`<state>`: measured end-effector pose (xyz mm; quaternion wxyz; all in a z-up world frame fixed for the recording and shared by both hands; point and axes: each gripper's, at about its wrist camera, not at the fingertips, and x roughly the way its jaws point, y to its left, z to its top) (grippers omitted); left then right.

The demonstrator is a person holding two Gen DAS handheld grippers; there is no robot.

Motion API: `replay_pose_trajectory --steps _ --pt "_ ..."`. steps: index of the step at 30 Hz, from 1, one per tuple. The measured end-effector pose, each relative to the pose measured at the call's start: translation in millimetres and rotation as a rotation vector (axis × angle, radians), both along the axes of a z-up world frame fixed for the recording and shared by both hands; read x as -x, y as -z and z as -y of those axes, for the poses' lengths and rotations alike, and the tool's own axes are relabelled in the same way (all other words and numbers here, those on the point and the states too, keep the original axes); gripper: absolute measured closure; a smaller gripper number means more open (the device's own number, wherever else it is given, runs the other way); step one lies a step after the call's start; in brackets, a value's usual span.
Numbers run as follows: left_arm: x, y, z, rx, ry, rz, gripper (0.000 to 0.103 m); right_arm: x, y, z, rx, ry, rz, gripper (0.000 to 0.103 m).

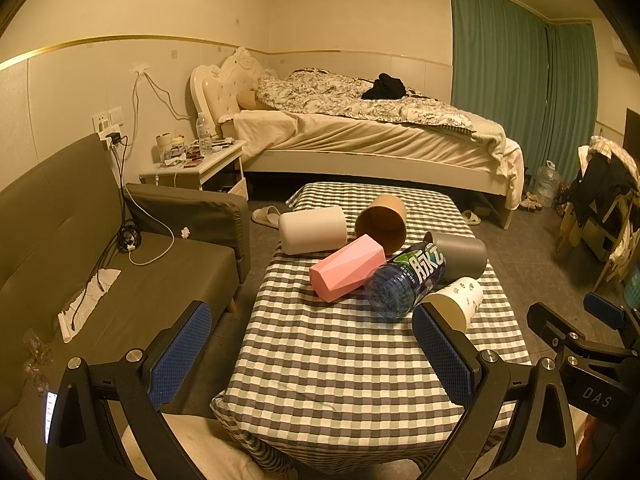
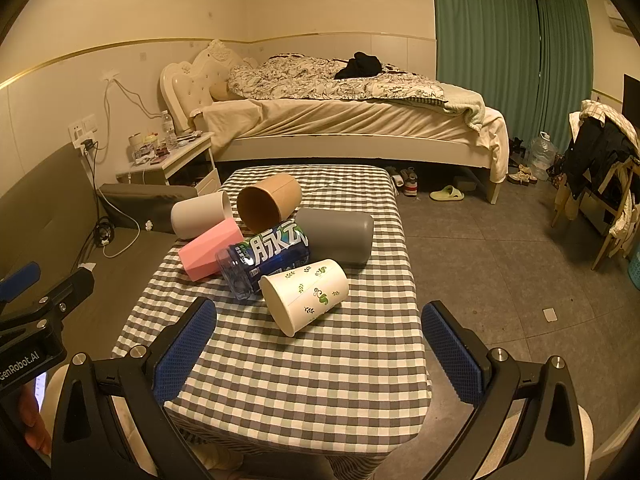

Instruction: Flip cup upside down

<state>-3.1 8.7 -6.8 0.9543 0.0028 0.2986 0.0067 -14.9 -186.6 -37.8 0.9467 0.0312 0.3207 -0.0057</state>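
Both hand-held grippers, left (image 1: 312, 354) & right (image 2: 319, 350), hover spread wide w/ nothing held over checked-cloth worktop (image 2: 296, 376); white leaf-print paper cup (image 2: 306, 296) lies sideways touching blue plastic bottle (image 2: 264, 258), so a careless grab could roll the pile.

Bench (image 2: 304, 364) draped in a grey, white and pale green checked cloth (image 1: 340, 360). Lying on their sides in a cluster on its far half: white cup (image 2: 198, 218), brown paper cup (image 2: 268, 206), grey cup (image 2: 336, 236), faceted pink cup (image 2: 208, 254), blue-labelled plastic bottle (image 2: 266, 258), and leaf-printed paper cup (image 2: 306, 294) nearest the camera. Near half of the cloth bare.
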Motion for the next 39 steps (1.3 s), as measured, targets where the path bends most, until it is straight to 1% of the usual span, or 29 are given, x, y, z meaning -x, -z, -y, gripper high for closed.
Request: replay_pose_trajectory --steps 11,15,21,24,28,32,35,39 --pt "1 6 -1 0.001 0.011 -0.003 0.0 3 -2 -3 0.001 0.001 -0.003 0.0" --pt "-4 15 -4 -0.008 0.031 -0.024 0.0 5 -1 -3 -0.001 0.006 -0.008 0.0" --pt "-21 29 -9 -0.014 0.059 -0.073 0.0 -1 1 -2 0.0 0.007 -0.049 0.0" --pt "-33 36 -10 -0.007 0.08 -0.102 0.0 -7 1 -4 0.014 0.004 -0.073 0.0" --pt "-55 43 -10 -0.021 0.097 -0.124 0.0 -14 -1 -6 0.043 0.0 -0.09 0.0" --pt "-88 57 -13 -0.024 0.13 -0.148 0.0 -23 4 -4 0.044 0.001 -0.112 0.0" --pt "-115 70 -15 -0.021 0.159 -0.183 0.0 -33 11 -2 0.044 0.007 -0.136 0.0" --pt "-142 86 -15 -0.042 0.196 -0.19 0.0 -50 19 0 0.057 0.003 -0.161 0.0"
